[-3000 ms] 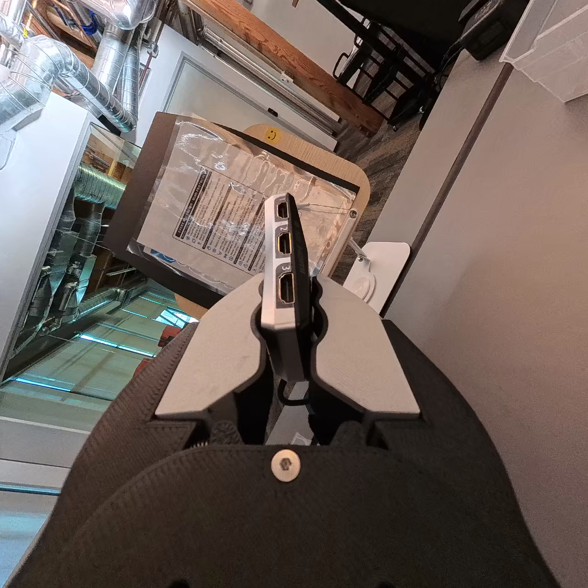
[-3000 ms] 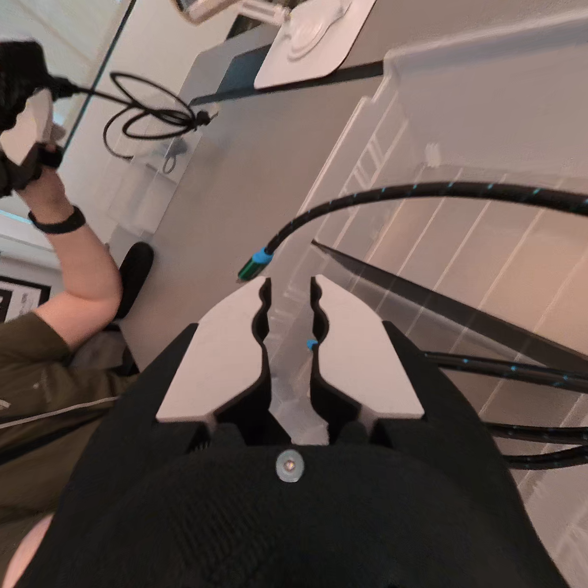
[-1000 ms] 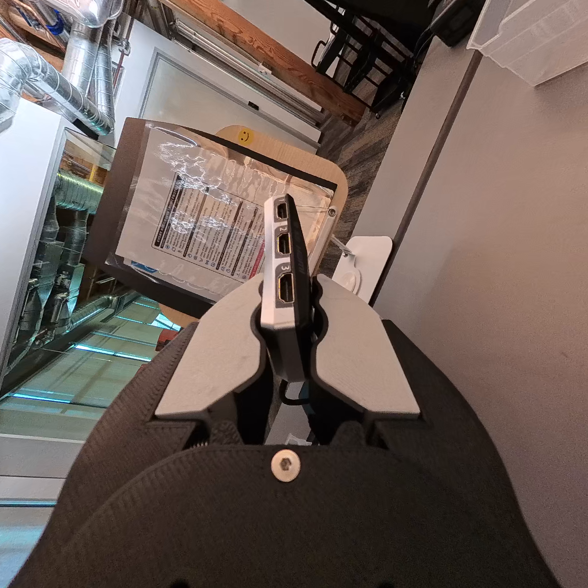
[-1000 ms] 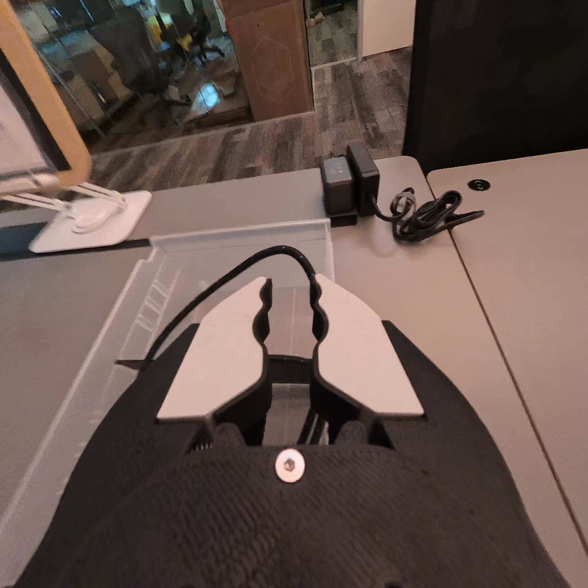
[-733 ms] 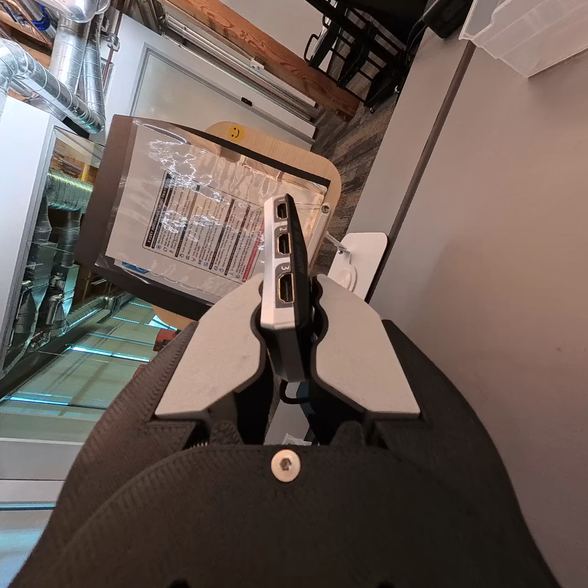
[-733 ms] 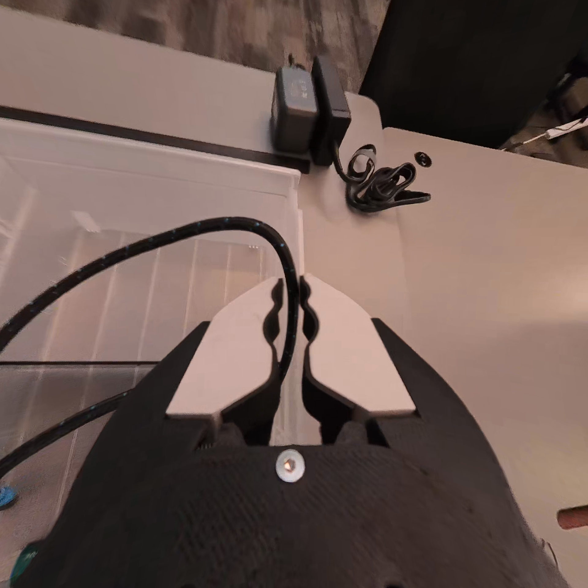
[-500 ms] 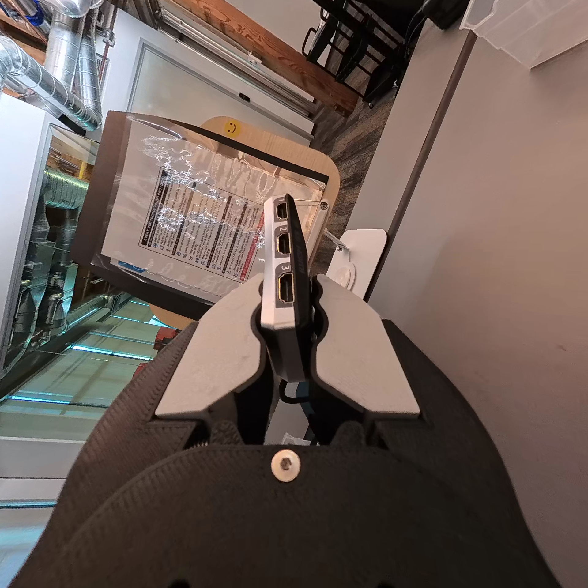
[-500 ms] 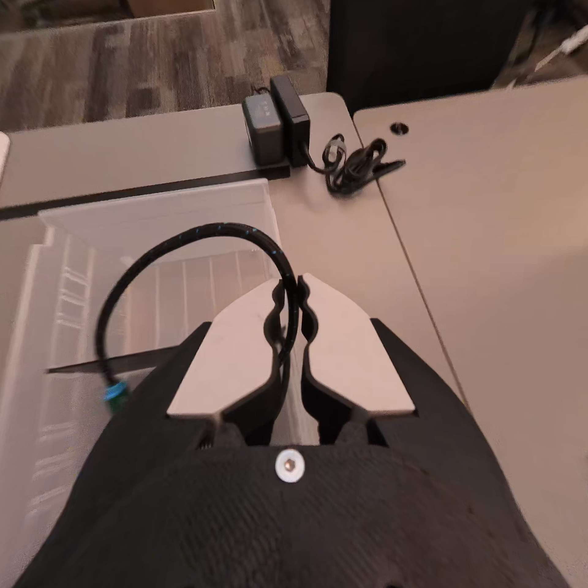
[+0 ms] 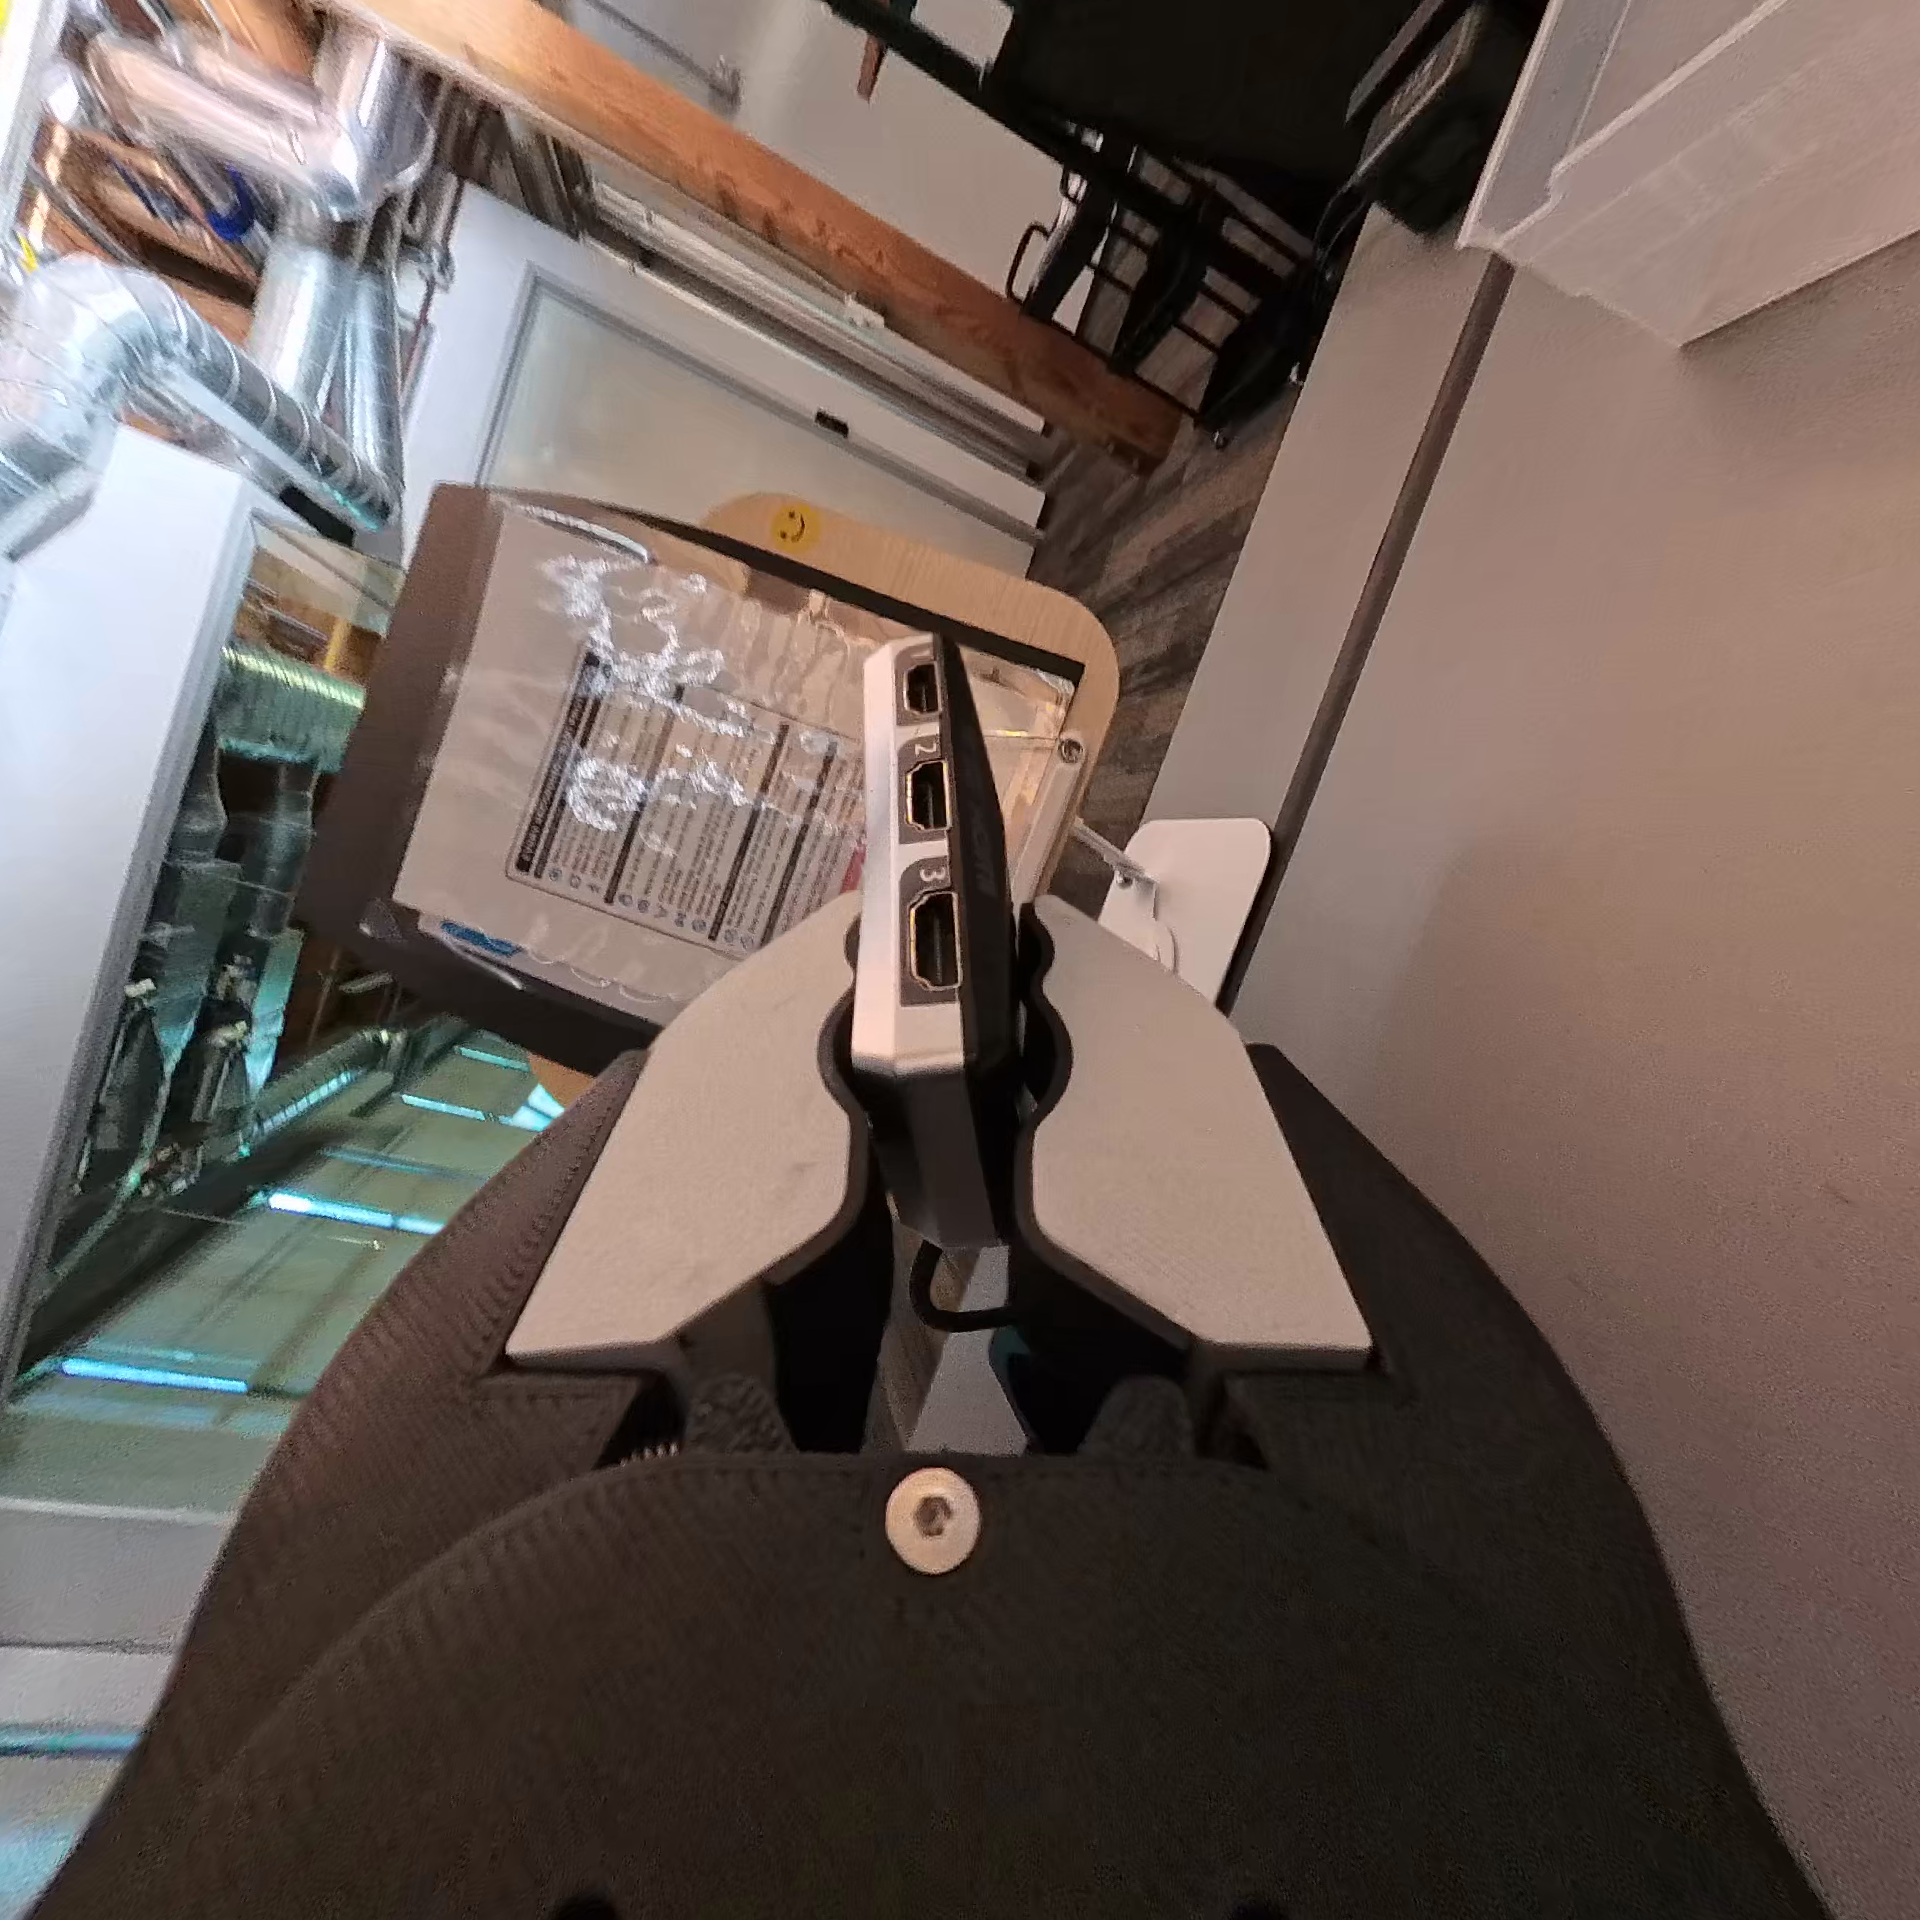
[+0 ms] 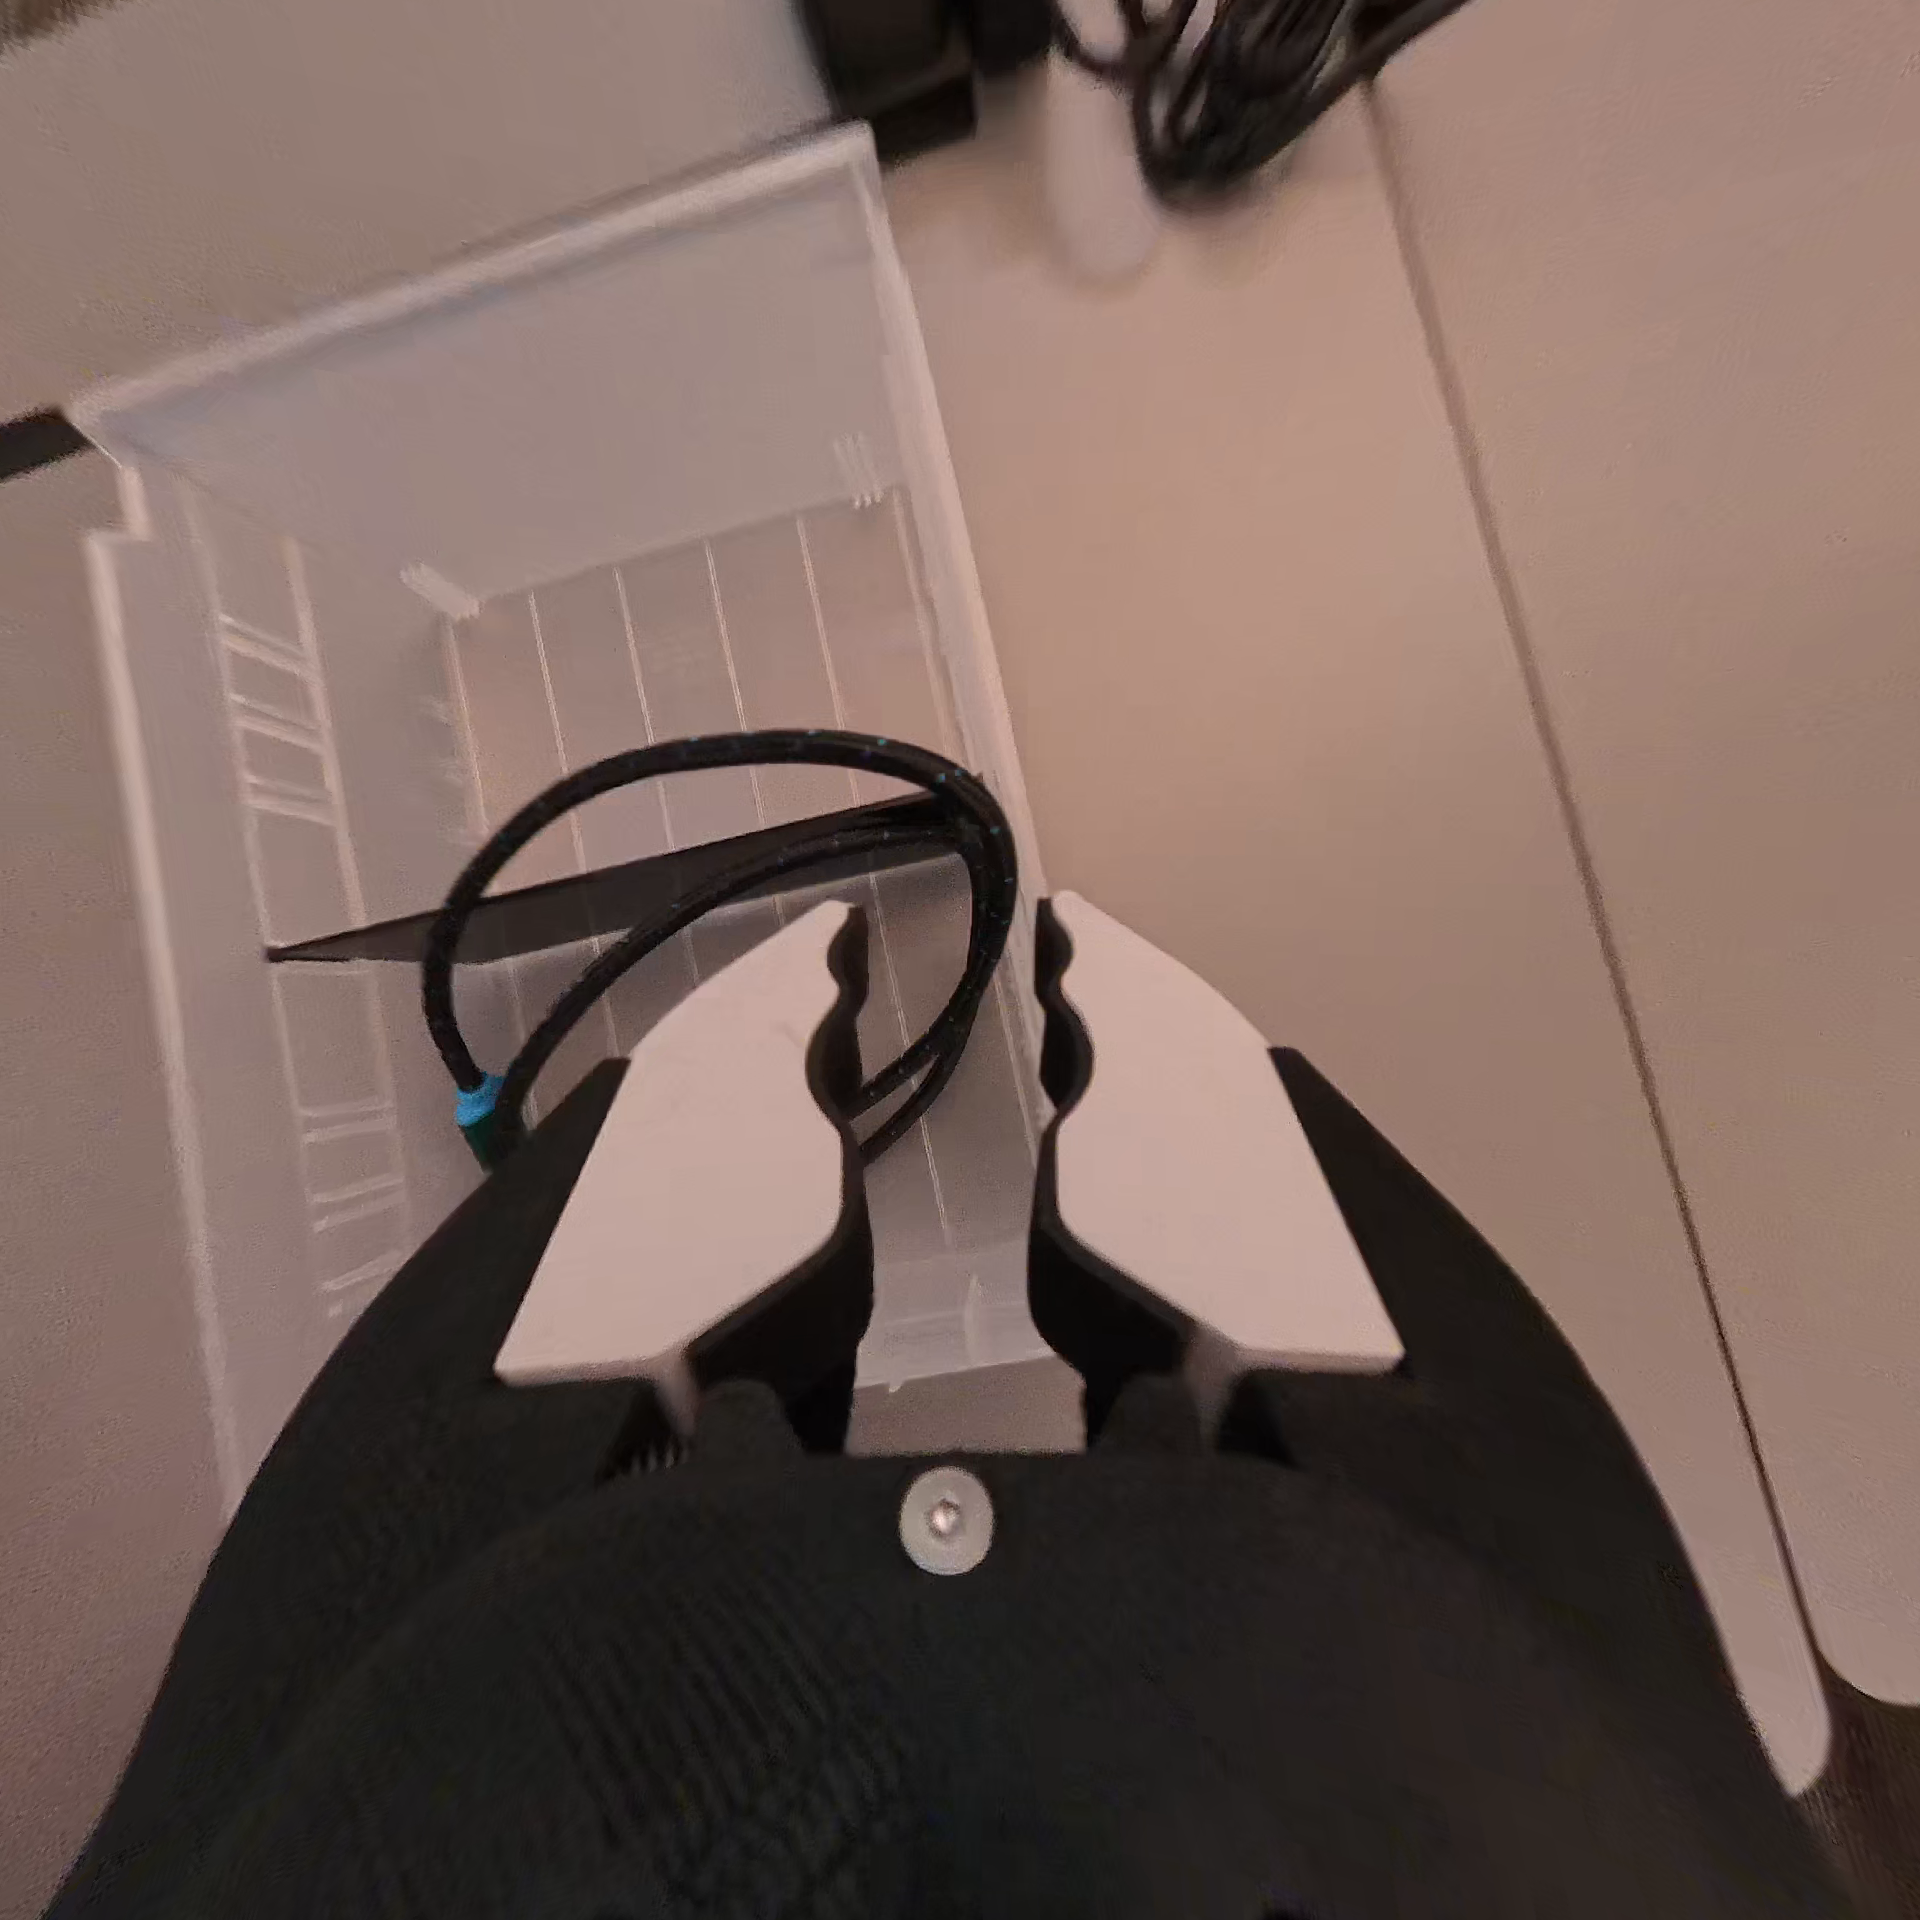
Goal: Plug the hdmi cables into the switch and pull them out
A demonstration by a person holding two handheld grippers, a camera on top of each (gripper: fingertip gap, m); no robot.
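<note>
The left gripper (image 9: pixel 940 914) has its pale, flat fingers (image 9: pixel 727 1122) clamped on the HDMI switch (image 9: pixel 935 935), a slim slab with a silver edge and a black face, held on edge; three gold-lined ports run up the silver edge and all are vacant. A thin black loop shows below the switch, between the fingers, its ends hidden. Past it stands a wood-backed board (image 9: pixel 1086 649) with a glossy, crinkled plastic sheet, on a white stand (image 9: pixel 1205 883) at the far side of the grey table (image 9: pixel 1610 935). The right gripper (image 10: pixel 948 914) hovers with its fingers (image 10: pixel 1164 1143) apart and nothing between their tips, above a clear plastic bin (image 10: pixel 520 343) with ribbed walls. Inside the bin lies the braided black HDMI cable (image 10: pixel 727 753), flecked with blue, arching in a loop; its blue-collared green plug (image 10: pixel 475 1117) sits low at the left, partly hidden behind the gripper. Beyond the bin, dark bundled cords (image 10: pixel 1247 94) are blurred and cut off at the top edge.
</note>
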